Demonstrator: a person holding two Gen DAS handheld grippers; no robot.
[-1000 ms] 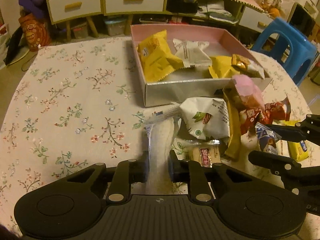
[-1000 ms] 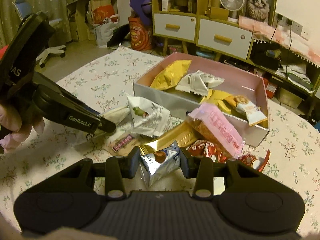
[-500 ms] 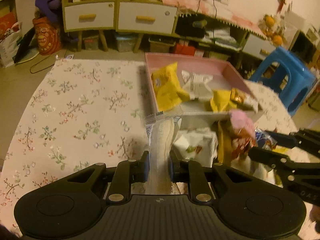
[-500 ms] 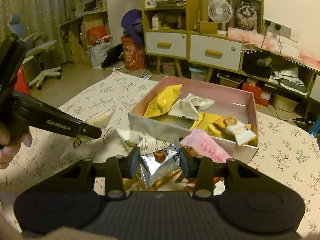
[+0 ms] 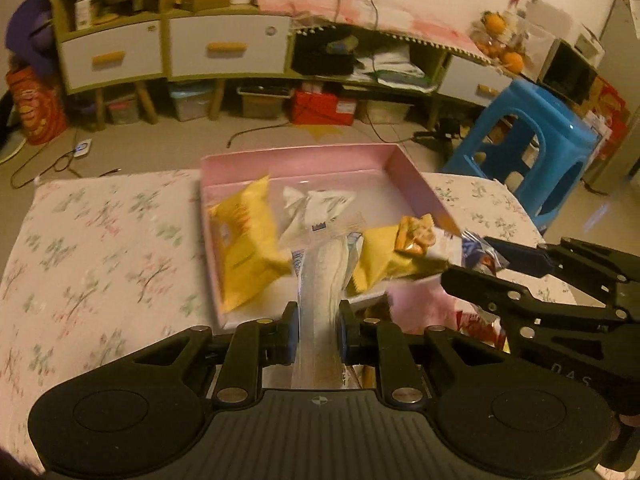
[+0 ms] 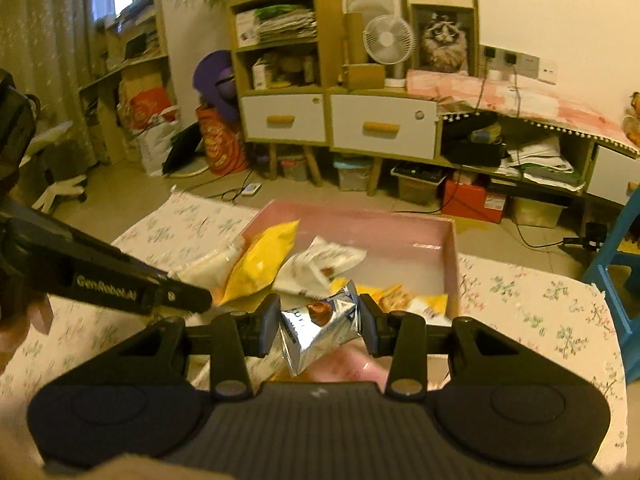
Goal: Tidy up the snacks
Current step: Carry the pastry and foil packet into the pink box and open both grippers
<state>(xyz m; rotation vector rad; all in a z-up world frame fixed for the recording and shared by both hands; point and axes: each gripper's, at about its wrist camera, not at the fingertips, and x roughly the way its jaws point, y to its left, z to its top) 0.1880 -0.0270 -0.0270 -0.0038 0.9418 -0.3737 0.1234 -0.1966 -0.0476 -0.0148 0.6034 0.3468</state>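
A pink box (image 5: 416,178) stands on the floral table and holds yellow packets (image 5: 248,248), a white packet (image 5: 320,208) and an orange-white one (image 5: 420,236). My left gripper (image 5: 318,320) is shut on a long clear-white snack packet (image 5: 324,276), held above the box's near wall. My right gripper (image 6: 318,324) is shut on a silver-blue chocolate packet (image 6: 316,328), also held above the box's (image 6: 450,248) near side. The right gripper shows in the left wrist view (image 5: 472,264). The left gripper shows in the right wrist view (image 6: 188,300) with its clear packet (image 6: 212,260).
A pink packet (image 5: 424,300) and red packets (image 5: 480,324) lie on the table in front of the box. A blue plastic stool (image 5: 532,152) stands beyond the table's right side. Cabinets with drawers (image 6: 384,128) line the far wall.
Both grippers have lifted their packets off the pile and moved forward over the box's near edge. The pile now lies below and behind them.
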